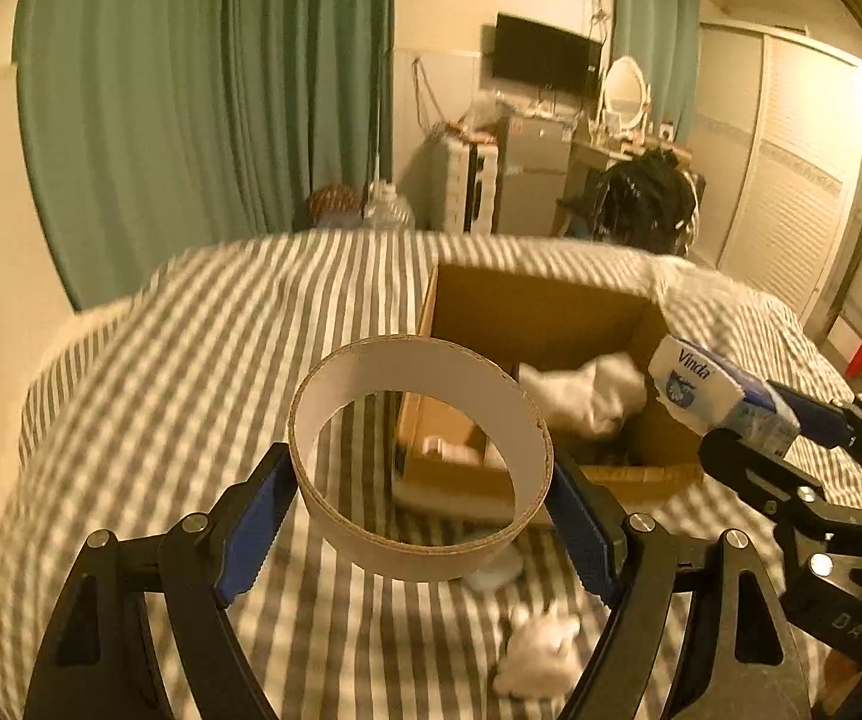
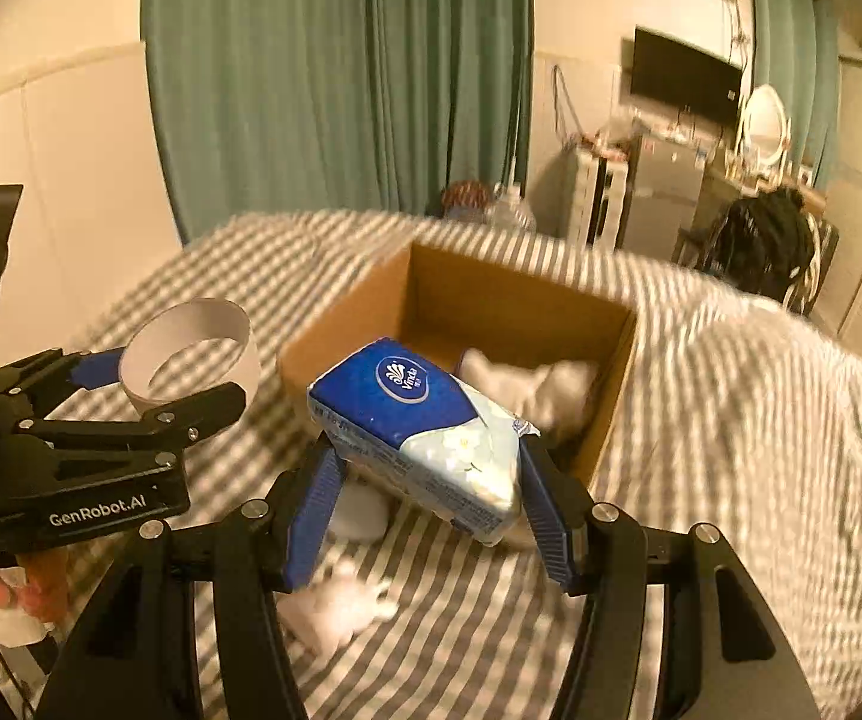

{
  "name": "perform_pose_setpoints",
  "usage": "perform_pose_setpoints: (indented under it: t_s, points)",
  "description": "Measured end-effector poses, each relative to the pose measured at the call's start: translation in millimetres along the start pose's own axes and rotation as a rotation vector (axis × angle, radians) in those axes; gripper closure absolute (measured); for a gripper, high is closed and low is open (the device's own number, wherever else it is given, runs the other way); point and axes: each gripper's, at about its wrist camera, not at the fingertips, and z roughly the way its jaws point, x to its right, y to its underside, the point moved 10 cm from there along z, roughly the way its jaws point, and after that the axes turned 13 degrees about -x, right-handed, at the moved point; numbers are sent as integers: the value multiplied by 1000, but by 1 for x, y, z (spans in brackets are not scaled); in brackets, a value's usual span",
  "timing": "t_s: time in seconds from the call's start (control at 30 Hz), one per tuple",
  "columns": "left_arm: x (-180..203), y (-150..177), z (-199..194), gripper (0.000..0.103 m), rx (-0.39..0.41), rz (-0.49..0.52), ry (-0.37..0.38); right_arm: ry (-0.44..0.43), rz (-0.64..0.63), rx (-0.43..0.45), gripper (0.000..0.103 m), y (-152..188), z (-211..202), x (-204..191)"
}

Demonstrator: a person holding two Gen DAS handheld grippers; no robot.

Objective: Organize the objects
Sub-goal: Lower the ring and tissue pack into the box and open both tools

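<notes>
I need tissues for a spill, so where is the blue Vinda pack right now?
The Vinda tissue pack is held in the right gripper, lifted above the striped bed just in front of the open cardboard box.

One cardboard box [image 2: 509, 306] mid-frame, one tape ring [image 1: 422, 456], one blue tissue pack [image 2: 425, 432], two loose white wads [image 2: 341, 606] at the lower centre.
</notes>
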Motion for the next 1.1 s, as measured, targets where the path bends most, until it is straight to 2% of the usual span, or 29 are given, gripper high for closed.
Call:
perform_pose_setpoints:
  t_s: [0.13,0.3,0.5,0.63,0.8,0.9,1.1]
  points:
    - [3,-34,-2,19,42,10,7,5,-6,50,45,-29,-14,6]
    - [9,-78,11,19,86,22,-23,12,7,104,45,-68,-22,24]
    - [26,-116,45,19,92,73,34,33,19,143,45,-119,-9,44]
    - [39,-109,77,19,56,121,93,28,36,124,45,-133,17,57]
    - [49,-90,114,19,-30,181,103,11,64,31,45,-117,71,70]
    - [53,-87,120,19,-46,197,112,3,68,-11,45,-111,91,73]
    - [59,-77,117,18,-60,171,144,-4,98,-22,42,-99,95,81]
